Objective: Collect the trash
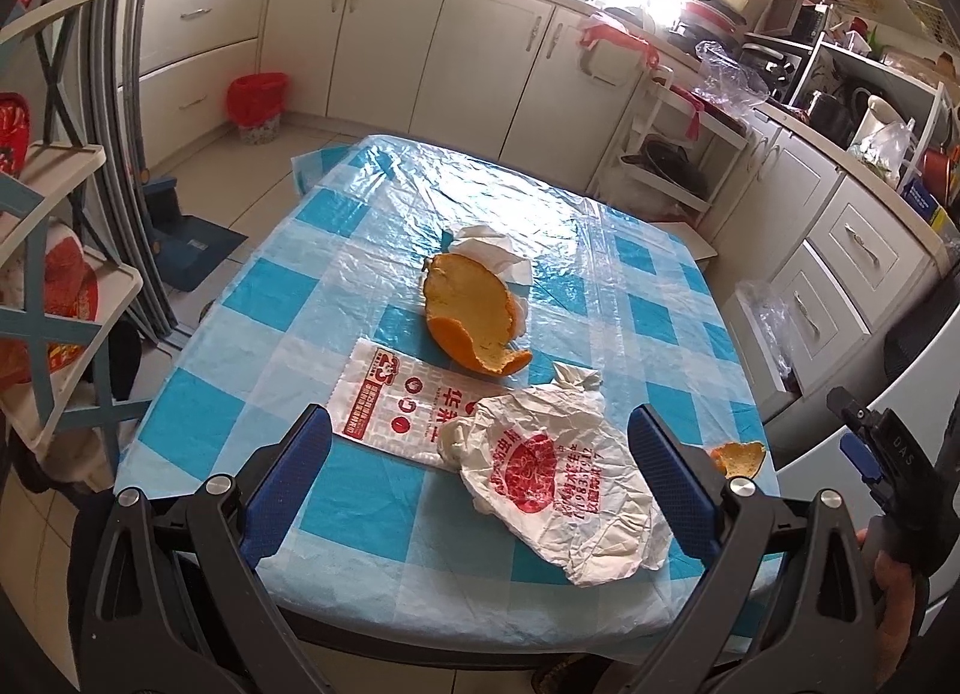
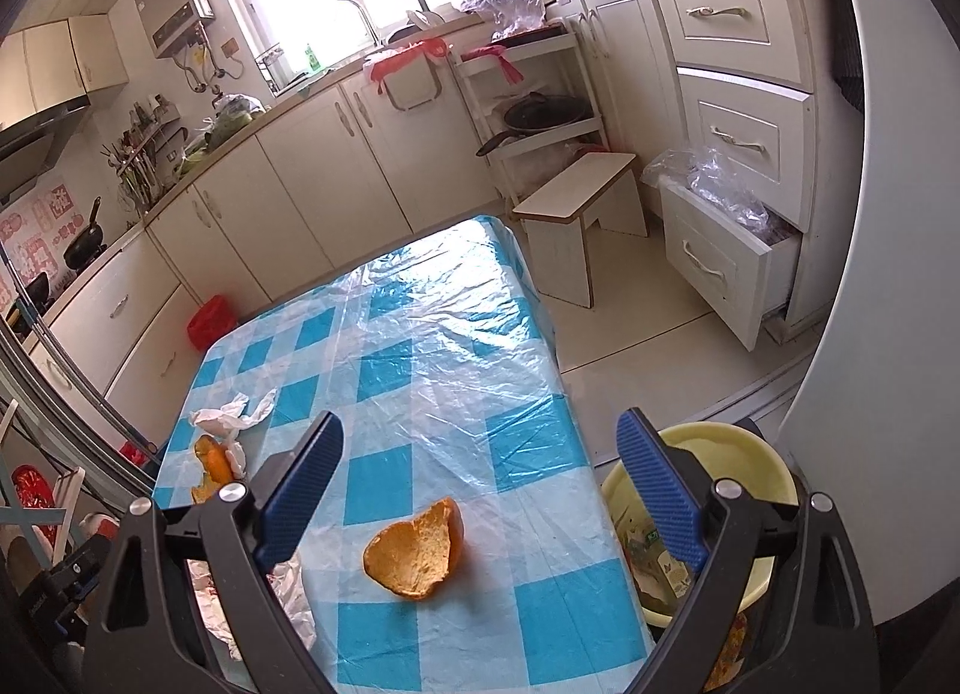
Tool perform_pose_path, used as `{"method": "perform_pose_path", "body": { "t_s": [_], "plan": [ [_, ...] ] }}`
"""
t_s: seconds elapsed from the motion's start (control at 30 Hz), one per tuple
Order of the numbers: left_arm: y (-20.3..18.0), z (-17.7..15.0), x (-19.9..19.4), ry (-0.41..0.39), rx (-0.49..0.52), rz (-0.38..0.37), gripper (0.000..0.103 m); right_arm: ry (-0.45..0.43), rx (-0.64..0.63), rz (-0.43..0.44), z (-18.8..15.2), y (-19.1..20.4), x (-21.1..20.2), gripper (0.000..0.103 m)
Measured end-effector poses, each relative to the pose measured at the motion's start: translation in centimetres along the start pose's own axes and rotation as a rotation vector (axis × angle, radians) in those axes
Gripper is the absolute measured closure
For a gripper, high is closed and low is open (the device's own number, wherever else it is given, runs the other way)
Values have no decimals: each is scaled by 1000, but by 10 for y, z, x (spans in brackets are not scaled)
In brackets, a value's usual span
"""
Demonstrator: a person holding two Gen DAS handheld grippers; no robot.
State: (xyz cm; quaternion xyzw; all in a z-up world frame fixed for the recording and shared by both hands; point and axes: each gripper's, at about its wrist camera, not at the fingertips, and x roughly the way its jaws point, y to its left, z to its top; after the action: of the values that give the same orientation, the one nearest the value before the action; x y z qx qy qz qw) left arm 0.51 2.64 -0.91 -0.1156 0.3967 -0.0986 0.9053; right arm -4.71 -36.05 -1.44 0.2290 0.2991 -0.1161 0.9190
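From the left wrist camera, the left gripper [image 1: 480, 472] is hanging over the near end of the table [image 1: 288, 298], its two blue fingers [image 1: 288, 478] spread wide with nothing between them but the things lying below. A crumpled white bag [image 1: 558, 484] with red print is sitting on the checked cloth right under the gap, nearer the right finger. Its left edge is overlapping a flat printed wrapper [image 1: 402, 400]. Beyond them a big piece of orange peel [image 1: 471, 310] is lying cupped side up, touching a wad of white tissue [image 1: 492, 253] behind it. A small scrap of peel [image 1: 739, 456] is showing just past the right finger, near the table's edge. Far off on the floor, a red-lined bin [image 1: 257, 105] is standing against the cabinets. The right gripper [image 1: 870, 454] is poking in at the right edge (only part of it is showing, so its state cannot be read here).

From the right wrist camera, the right gripper [image 2: 480, 490] is also gaping open and holding nothing. The scrap of peel [image 2: 415, 555] is lying on the cloth between its fingers. Behind the right finger [image 2: 660, 490], off the table's side, a pale yellow basin [image 2: 750, 466] is holding what looks like scraps, though the finger is hiding much of it. At the left, the big peel [image 2: 213, 469] and the tissue [image 2: 225, 415] are lying together.
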Motion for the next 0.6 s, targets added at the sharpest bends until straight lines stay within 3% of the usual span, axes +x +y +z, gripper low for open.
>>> {"method": "perform_pose_path", "body": {
  "t_s": [0.23, 0.6],
  "plan": [
    [20, -1, 14, 40, -58, -10, 8, 67, 7, -15, -8, -9, 9, 14],
    [16, 12, 34, 42, -28, 2, 8, 202, -88, 25, -31, 13, 33, 14]
  ]
}}
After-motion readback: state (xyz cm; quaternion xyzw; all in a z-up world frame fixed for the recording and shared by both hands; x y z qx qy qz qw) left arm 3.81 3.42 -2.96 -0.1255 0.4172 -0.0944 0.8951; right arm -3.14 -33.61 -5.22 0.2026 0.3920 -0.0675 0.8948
